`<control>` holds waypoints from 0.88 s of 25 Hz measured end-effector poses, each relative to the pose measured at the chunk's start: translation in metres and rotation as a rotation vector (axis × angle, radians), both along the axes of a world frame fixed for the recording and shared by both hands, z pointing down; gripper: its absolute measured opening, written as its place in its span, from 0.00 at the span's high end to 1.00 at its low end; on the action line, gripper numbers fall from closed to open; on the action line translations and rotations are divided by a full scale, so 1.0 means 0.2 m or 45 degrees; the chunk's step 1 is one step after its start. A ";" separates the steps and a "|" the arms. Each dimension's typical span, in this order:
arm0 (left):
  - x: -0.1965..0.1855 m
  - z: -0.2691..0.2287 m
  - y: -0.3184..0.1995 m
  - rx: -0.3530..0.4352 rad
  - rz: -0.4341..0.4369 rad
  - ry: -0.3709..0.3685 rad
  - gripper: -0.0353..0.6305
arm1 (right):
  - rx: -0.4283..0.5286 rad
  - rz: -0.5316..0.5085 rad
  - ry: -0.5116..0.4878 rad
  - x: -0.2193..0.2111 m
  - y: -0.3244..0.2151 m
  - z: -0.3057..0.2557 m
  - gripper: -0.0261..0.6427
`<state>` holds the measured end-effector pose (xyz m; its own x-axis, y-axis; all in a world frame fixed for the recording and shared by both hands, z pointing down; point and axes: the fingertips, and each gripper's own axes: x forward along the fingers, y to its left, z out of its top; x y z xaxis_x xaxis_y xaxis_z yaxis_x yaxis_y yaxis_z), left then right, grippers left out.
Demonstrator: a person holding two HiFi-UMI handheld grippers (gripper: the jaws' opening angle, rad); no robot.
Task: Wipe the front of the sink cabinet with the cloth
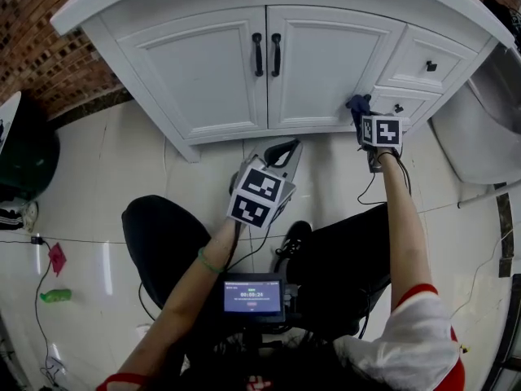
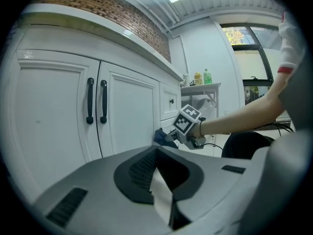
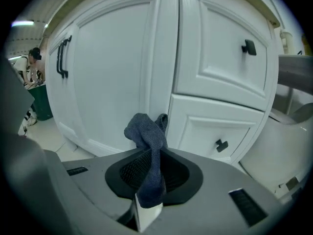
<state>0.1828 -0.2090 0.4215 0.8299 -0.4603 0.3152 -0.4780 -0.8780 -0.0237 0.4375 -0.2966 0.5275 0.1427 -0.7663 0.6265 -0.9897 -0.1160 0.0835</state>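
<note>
Right gripper (image 3: pixel 149 180) pinches blue cloth (image 3: pixel 146 131) (knit, bunched) by white panelled cabinet (image 3: pixel 112 67).

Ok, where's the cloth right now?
Head view, right side: the cloth is clamped in the right tongs at the cabinet front, between the right door and lower drawer.

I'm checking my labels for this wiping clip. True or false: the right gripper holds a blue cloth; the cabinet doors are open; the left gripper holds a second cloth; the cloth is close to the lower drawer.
The right gripper holds a blue cloth: true, its jaws are shut on it.
The cabinet doors are open: false, both are shut.
The left gripper holds a second cloth: false, nothing is between its jaws.
The cloth is close to the lower drawer: true.
</note>
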 end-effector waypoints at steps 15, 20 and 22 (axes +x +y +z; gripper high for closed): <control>-0.14 0.13 -0.11 -0.047 -0.061 -0.034 0.92 | -0.270 0.028 -0.082 -0.13 0.02 0.53 0.87; -0.23 0.10 -0.11 -0.029 -0.103 -0.034 0.92 | -0.174 -0.158 -0.161 -0.48 -0.02 0.40 0.87; -0.26 0.08 -0.09 -0.024 -0.121 -0.036 0.92 | -0.134 -0.277 -0.185 -0.67 0.00 0.34 0.87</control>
